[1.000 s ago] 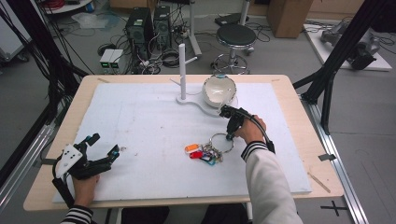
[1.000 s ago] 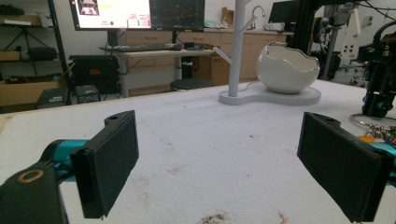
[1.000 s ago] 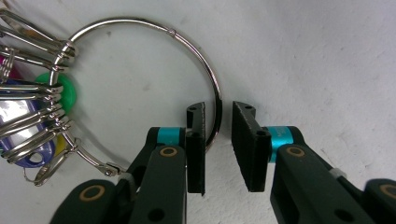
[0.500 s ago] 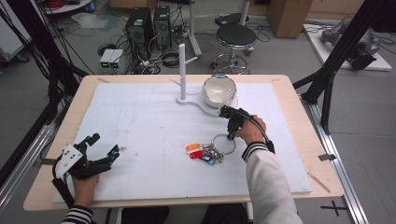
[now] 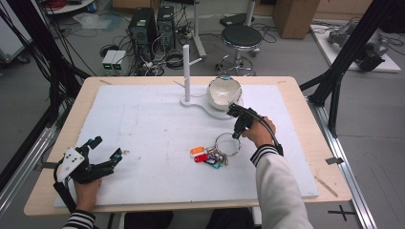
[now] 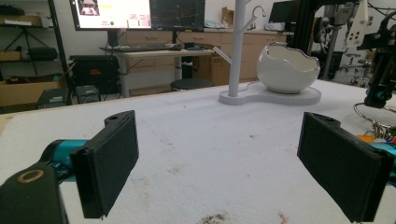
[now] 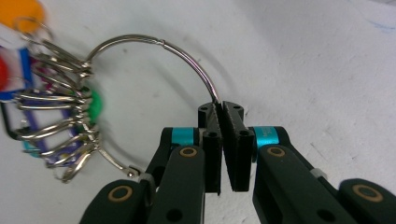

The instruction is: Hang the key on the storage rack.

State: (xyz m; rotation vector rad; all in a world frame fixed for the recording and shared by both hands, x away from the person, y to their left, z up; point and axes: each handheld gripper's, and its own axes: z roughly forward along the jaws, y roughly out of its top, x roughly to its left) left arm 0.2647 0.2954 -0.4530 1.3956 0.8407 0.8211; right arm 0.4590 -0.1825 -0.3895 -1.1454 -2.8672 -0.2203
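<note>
The right claw (image 7: 222, 116) is clamped on the thin key ring (image 7: 154, 44) lying on the white surface (image 5: 143, 119), the left claw (image 6: 233, 163) rests apart, and the wire could slip sideways under the dangling keys' (image 7: 56, 116) weight.

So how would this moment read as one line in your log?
right gripper: shut on key ring | left gripper: open, empty, near table's front left | keys: lying on table

- The left hand-held gripper (image 5: 106, 151) rests low at the near left, jaws wide apart.
- The right hand-held gripper (image 7: 221, 122) has its jaws pressed together on a wire ring (image 7: 154, 46).
</note>
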